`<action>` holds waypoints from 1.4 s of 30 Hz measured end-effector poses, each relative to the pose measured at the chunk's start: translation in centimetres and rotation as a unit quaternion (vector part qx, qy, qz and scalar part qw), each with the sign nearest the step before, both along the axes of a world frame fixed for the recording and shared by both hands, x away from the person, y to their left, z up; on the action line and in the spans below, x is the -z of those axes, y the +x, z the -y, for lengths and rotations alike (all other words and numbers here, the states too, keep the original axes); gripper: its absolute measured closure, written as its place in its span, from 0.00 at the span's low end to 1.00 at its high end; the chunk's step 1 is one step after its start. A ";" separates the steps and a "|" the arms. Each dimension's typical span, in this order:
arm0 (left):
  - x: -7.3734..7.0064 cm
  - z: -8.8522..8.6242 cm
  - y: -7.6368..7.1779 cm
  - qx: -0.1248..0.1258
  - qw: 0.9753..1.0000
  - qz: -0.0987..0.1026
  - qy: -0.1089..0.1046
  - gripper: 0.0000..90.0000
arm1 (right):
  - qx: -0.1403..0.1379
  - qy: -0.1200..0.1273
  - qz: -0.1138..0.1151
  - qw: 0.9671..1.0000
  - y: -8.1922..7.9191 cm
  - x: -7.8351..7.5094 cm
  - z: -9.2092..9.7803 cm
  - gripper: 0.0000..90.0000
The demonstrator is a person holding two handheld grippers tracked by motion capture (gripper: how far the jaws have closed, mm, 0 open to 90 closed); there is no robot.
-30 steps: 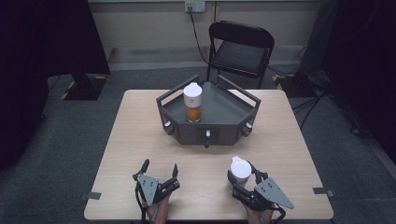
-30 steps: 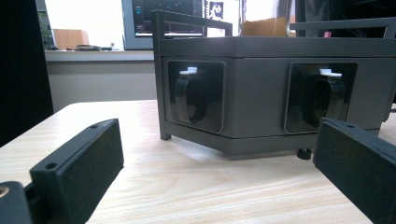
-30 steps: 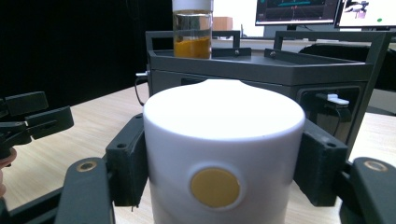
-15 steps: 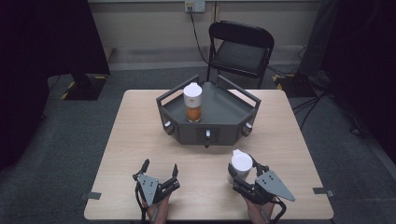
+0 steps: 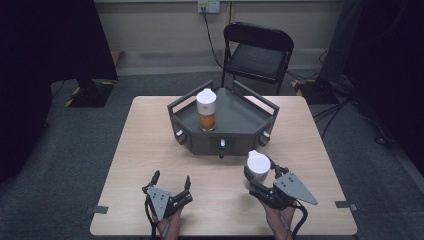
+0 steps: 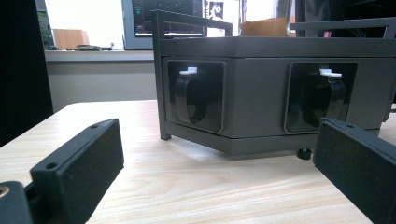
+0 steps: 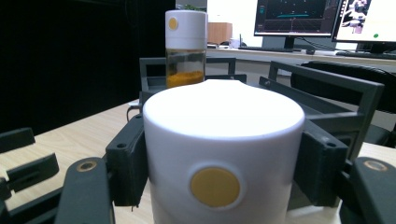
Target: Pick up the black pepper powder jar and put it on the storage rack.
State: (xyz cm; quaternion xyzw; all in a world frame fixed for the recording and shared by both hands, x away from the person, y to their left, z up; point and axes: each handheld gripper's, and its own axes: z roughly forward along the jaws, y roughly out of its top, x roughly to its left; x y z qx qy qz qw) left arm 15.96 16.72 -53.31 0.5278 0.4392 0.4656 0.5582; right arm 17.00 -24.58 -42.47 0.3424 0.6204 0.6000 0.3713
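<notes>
Right gripper [image 5: 260, 172] clamps a white-capped jar [image 5: 257, 167] by its cap, upright over the near right part of the table [image 5: 150, 145], just in front of the grey tray [image 5: 240, 120]; a yellow dot [image 7: 215, 187] shows on the cap; second jar with orange powder [image 5: 206, 110] stands in the tray; left gripper [image 5: 171, 181] rests low at near left, jaws spread, empty.
</notes>
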 end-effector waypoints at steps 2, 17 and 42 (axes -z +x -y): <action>0.0 0.0 0.0 0.000 1.000 0.000 0.000 0.01 | -0.001 0.001 0.005 1.000 0.3 -0.4 -0.1 0.34; 0.0 0.0 0.0 0.000 1.000 0.000 0.000 0.01 | -0.010 -0.011 0.010 1.000 2.8 -2.5 -0.8 0.34; 0.0 0.1 0.0 -0.002 1.000 -0.001 0.000 0.01 | -0.012 -0.015 0.043 0.999 6.2 -6.3 -2.6 0.34</action>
